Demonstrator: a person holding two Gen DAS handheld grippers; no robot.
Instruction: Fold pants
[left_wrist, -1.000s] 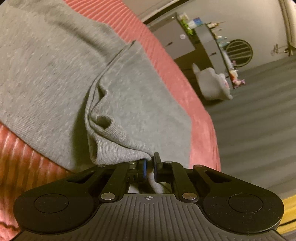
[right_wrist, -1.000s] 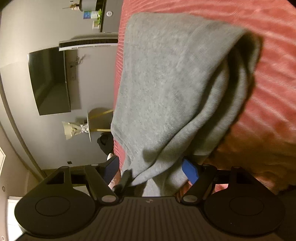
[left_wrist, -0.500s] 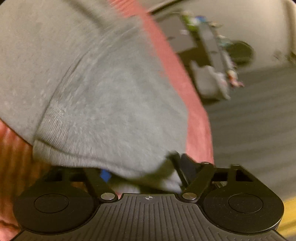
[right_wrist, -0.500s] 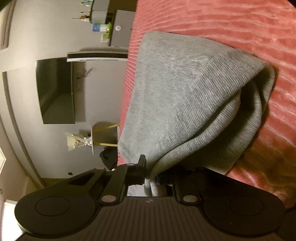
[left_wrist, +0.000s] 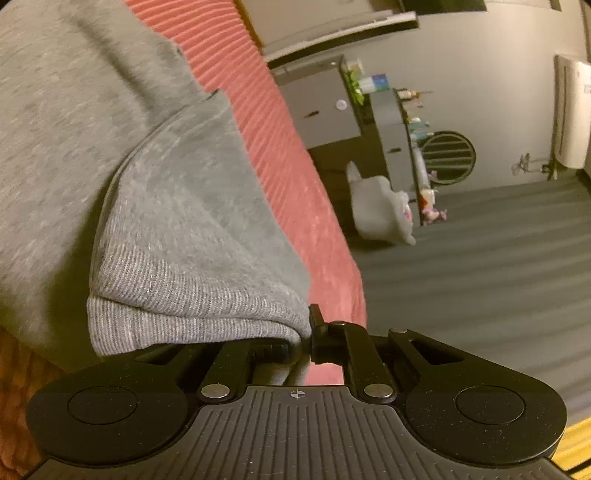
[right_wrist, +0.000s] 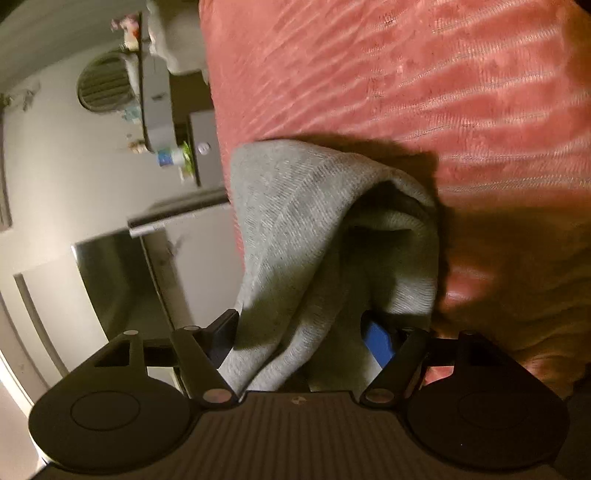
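the grey pants (left_wrist: 155, 206) lie spread over a red ribbed bedcover (left_wrist: 295, 177), with one leg folded across the rest so its ribbed cuff (left_wrist: 192, 310) sits at the near edge, right in front of the left gripper (left_wrist: 301, 338). that gripper's jaws stand nearly together and pinch the corner of the cuff between them. in the right wrist view another part of the pants (right_wrist: 314, 240) rises in a loose, hooded fold off the bedcover (right_wrist: 461, 92), and the cloth runs down between the fingers of the right gripper (right_wrist: 303, 339); its jaws stand wide apart, a blue pad (right_wrist: 376, 341) showing on one finger, with the fabric draped through the gap rather than squeezed. beyond the bed's edge the left wrist view shows a dark striped floor (left_wrist: 480, 277), a grey cabinet (left_wrist: 325, 107) with small bottles and a plant on top, too small to make out further, a round slatted vent (left_wrist: 448, 157) on the wall, and a pale stuffed toy (left_wrist: 380, 210) on the floor. no open container shows its contents in either view.
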